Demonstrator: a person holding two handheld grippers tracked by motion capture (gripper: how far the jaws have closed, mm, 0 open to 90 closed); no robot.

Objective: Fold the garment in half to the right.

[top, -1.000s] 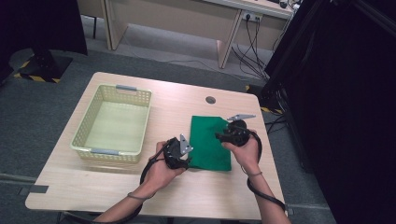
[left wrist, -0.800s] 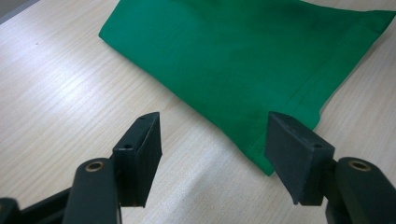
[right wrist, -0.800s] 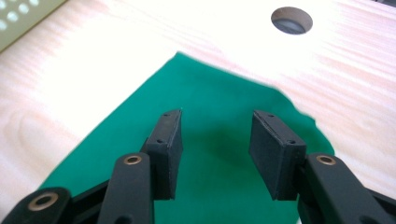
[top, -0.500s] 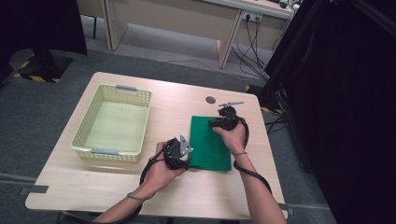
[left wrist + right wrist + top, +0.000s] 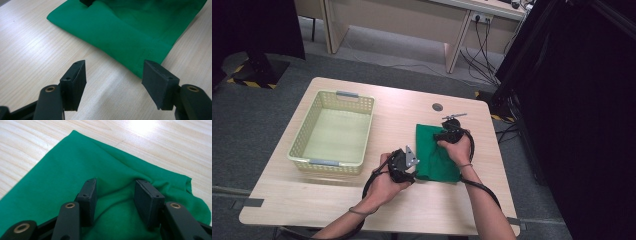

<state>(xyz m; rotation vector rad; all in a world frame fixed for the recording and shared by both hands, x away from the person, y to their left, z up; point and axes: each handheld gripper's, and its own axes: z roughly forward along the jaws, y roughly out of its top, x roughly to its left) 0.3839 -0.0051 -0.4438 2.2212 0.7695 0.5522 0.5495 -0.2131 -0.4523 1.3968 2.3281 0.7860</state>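
On the green cloth [image 5: 435,155], far end: right gripper [image 5: 116,186] down, jaws apart astride a raised fold (not yet pinched). Beside its near corner: left gripper [image 5: 113,75], jaws apart, empty.

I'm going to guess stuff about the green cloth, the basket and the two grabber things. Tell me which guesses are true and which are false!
1. The green cloth lies flat on the wooden table. True.
2. The cloth is inside the basket. False: the basket has nothing in it, and the cloth lies on the table to its right.
3. The right gripper has its jaws pressed down into the cloth, with a bump of fabric between them. True.
4. The left gripper is pinching the cloth. False: its jaws stand open over bare table, just short of the cloth's edge.
5. The basket is dark blue. False: it is pale yellow-green with grey handles.
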